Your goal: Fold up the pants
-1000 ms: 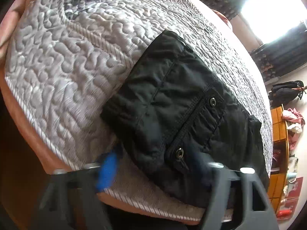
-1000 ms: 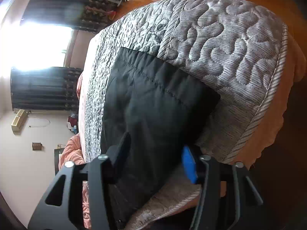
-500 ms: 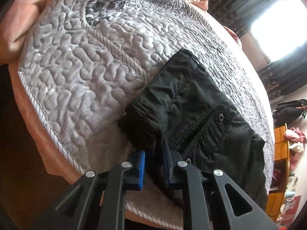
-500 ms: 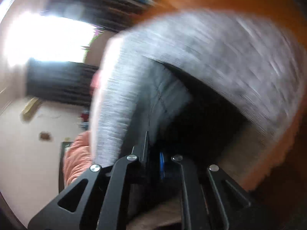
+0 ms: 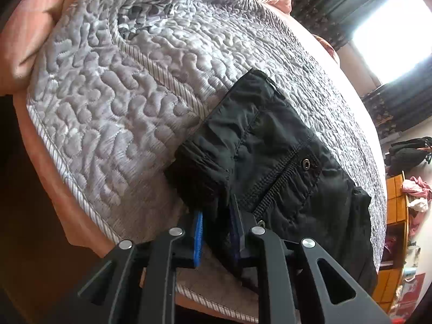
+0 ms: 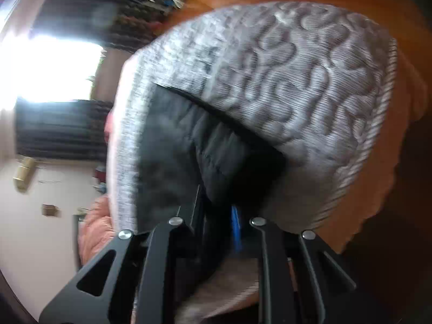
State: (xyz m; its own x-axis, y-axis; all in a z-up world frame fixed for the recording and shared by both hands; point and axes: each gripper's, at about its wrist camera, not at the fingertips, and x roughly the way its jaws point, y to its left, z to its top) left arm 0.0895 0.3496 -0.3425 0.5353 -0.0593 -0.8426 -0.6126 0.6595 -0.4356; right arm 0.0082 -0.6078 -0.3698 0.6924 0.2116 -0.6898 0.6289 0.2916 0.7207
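Black pants (image 5: pixel 270 162) lie flat on a quilted bed (image 5: pixel 121 94), their length running away from both tools toward the window. The left tool (image 5: pixel 216 229) and right tool (image 6: pixel 216 216) each pinch the near edge, equally close.

Pants (image 5: pixel 283 145) lie on quilt (image 5: pixel 108 102) near bed's front edge. Quilt lies over blanket (image 5: pixel 35 27). Shelf (image 5: pixel 397 205) beyond bed, right in left wrist view.

Matt black woven-cloth pants (image 5: pixel 272 145) with metal snaps (image 5: pixel 306 163), grey quilted bedspread (image 5: pixel 108 102) with a faint sheen
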